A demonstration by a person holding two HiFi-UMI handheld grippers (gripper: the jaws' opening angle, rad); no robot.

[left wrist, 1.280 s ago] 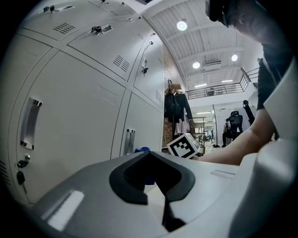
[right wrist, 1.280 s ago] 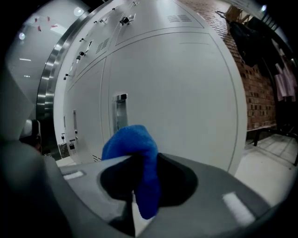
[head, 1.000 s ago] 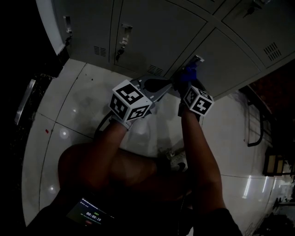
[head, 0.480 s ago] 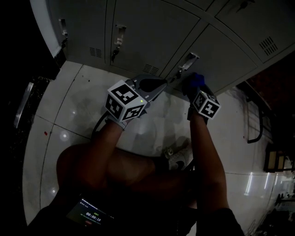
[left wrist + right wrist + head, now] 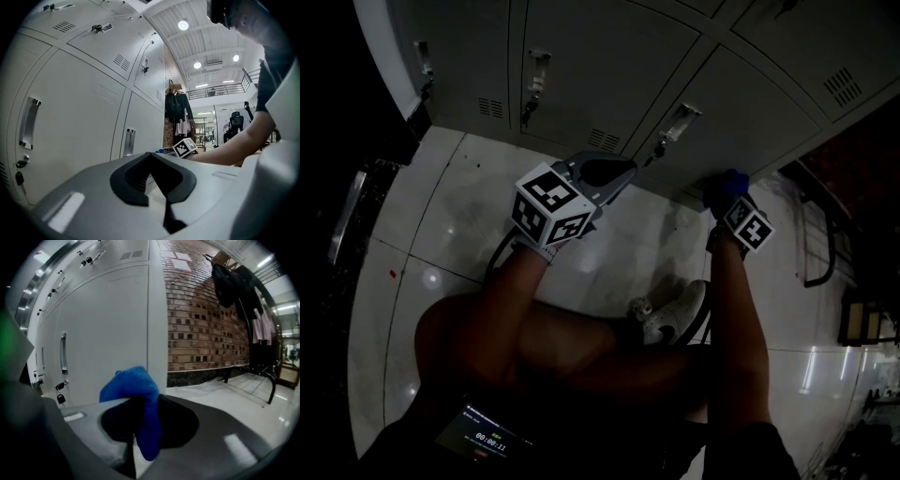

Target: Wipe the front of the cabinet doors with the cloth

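Cloth: a bunched blue cloth (image 5: 133, 390) sits low and centre in the right gripper view. In the head view it is right of centre, at the foot of the lockers. I cannot tell whether it touches a door.
Right gripper: my right gripper (image 5: 139, 427) is clamped on the cloth, with a fold hanging between the jaws.
Left gripper: my left gripper (image 5: 151, 161) has its jaws pressed together with nothing between them.
Cabinet doors: grey metal locker doors (image 5: 600, 66) run across the top of the head view. A small padlock (image 5: 60, 397) hangs at the left of the right gripper view.
Surroundings: glossy white tiled floor (image 5: 441, 216), and a brick wall (image 5: 206, 333) on the right.
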